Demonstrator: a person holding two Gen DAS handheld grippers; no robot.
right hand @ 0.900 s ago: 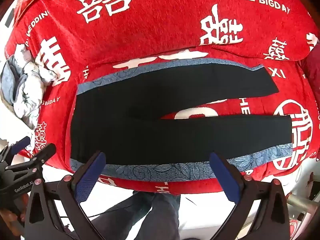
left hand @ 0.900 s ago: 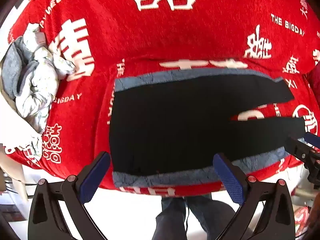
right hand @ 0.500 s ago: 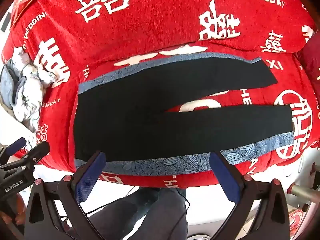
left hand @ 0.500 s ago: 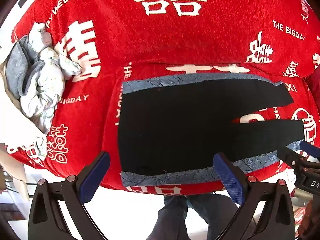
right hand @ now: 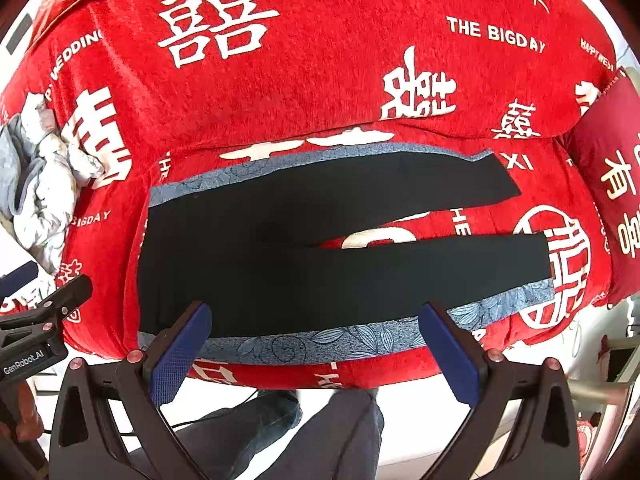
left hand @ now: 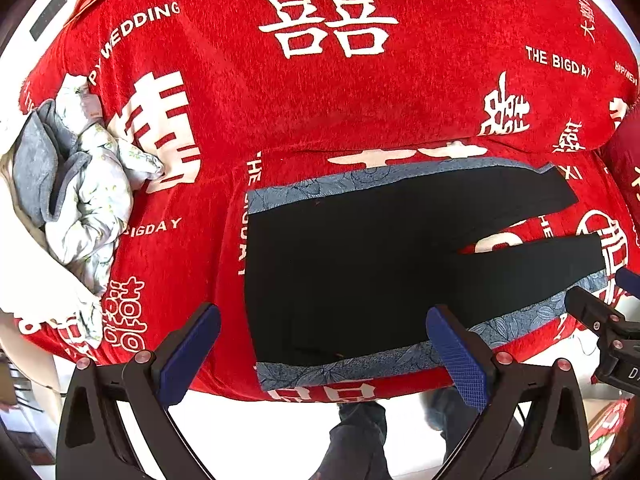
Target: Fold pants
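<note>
Black pants with blue patterned side stripes lie flat on a red blanket, waist to the left, both legs stretching right with a gap between them. My left gripper hangs open above the near waist corner, nothing between its blue pads. My right gripper is open too, hovering over the near leg's blue stripe, empty. Each gripper shows at the edge of the other's view: the right gripper and the left gripper.
A red blanket with white lettering covers the surface. A crumpled grey and floral pile of clothes lies at the left. A dark red cushion sits at the right. A person's legs stand below the near edge.
Both grippers have drifted back and left relative to the blanket, so the pants sit further right and lower in the left view. Both stay open.
</note>
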